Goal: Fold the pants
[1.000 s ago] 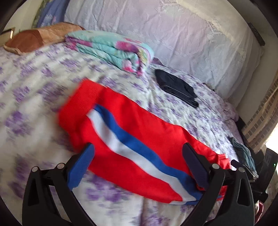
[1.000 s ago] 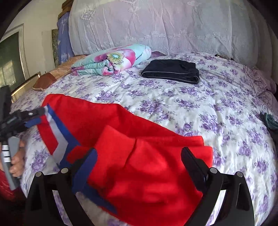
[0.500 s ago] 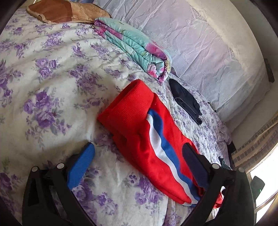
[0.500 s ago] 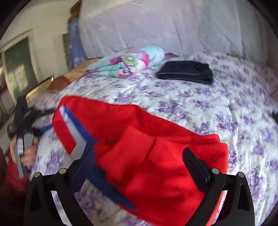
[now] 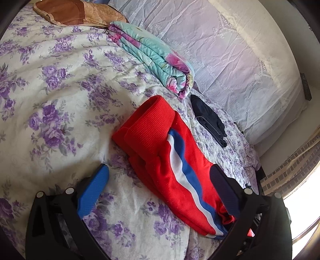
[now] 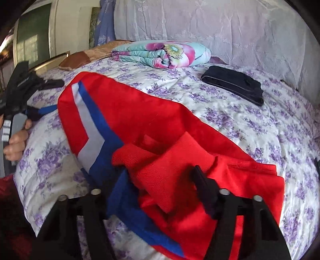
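Observation:
The red pants [image 5: 160, 152] with a white and blue side stripe lie across the flowered bedspread [image 5: 60, 96]. In the left wrist view my left gripper [image 5: 160, 184] is open and empty, its blue pads either side of the pants near the waistband. In the right wrist view the pants [image 6: 160, 124] lie folded over, ribbed cuffs on top. My right gripper [image 6: 160, 180] is open, low over the ribbed cuffs; its left finger is hidden under the cloth. The left gripper [image 6: 18, 96] shows at the far left, held by a hand.
A folded floral quilt [image 6: 162, 53] and a folded dark garment [image 6: 234, 84] lie at the far side of the bed. A brown pillow [image 5: 76, 12] sits at the head. A lace curtain [image 6: 220, 26] hangs behind. The bed's edge drops off near my grippers.
My left gripper has swung toward the waistband end of the pants and pulled back. My right gripper has moved down and closer over the folded cuffs.

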A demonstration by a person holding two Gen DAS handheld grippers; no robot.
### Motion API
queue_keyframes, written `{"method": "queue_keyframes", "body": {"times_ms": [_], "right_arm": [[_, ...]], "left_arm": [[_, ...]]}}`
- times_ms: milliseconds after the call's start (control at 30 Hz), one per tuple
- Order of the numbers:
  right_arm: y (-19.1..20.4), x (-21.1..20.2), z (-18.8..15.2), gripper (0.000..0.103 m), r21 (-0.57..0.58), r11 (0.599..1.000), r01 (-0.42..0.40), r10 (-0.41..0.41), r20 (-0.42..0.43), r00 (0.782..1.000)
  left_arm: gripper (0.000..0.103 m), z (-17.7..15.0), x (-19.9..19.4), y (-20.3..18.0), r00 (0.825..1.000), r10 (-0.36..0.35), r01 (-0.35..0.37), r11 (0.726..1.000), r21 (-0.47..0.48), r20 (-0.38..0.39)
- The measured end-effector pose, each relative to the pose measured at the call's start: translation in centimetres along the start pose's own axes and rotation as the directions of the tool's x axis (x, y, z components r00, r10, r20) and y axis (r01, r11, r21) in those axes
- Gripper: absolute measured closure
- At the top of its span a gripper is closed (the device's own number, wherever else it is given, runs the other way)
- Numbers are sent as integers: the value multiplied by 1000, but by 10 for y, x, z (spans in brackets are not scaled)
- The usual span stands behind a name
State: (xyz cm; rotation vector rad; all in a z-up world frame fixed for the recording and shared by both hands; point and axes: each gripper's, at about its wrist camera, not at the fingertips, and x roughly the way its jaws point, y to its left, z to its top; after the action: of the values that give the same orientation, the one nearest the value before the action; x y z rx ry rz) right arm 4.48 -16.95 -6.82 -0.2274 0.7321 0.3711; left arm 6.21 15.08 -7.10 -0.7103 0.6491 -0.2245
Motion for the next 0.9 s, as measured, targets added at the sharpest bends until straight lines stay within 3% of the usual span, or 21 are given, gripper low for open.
{"method": "queue_keyframes", "body": {"times_ms": [100,133,167,300,433,500,600,667,700,767,800,833,900], "right_arm": [[-14,-5,0,66,81,995,-54,51,38,998],[-17,-9,1,78,99,993,-66,60,60,996],[-19,-14,3,82,114,991,-71,62,80,995],[-37,-33,15,86,182,980,-73,43,163,986],[-70,-66,34,87,294,953,-75,-13,284,959],[-73,-75,43,87,297,954,-51,-48,315,948],[-53,-53,47,87,231,973,3,-62,251,966],[-31,-12,35,87,160,987,3,-23,127,992],[-26,1,27,86,143,990,-8,-4,83,997],[-10,17,13,72,92,995,-43,42,11,999],[-3,11,13,62,56,998,-25,24,24,999],[1,-3,16,37,42,998,-36,34,53,998],[-4,-26,21,31,59,995,-86,79,115,990]], "left_arm": [[5,1,0,1,1000,-8,8,1000,-2,3],[5,0,-1,1,1000,-8,8,1000,-2,3],[5,0,-1,1,1000,-8,8,1000,-2,4],[5,0,-1,1,1000,-12,12,1000,-4,6],[5,0,-2,1,1000,-20,20,1000,-8,11],[5,-1,-3,1,1000,-19,19,1000,-8,11],[5,-1,-3,1,1000,-21,21,1000,-10,12],[5,-1,-3,1,1000,-23,23,1000,-8,12],[5,-1,-3,2,1000,-24,24,1000,-7,11],[5,0,-3,1,1000,-23,23,1000,-4,7],[5,0,-2,1,1000,-20,20,1000,-2,6],[5,0,-2,1,1000,-18,18,1000,-2,5],[5,0,-2,0,1000,-19,19,1000,-1,6]]}}
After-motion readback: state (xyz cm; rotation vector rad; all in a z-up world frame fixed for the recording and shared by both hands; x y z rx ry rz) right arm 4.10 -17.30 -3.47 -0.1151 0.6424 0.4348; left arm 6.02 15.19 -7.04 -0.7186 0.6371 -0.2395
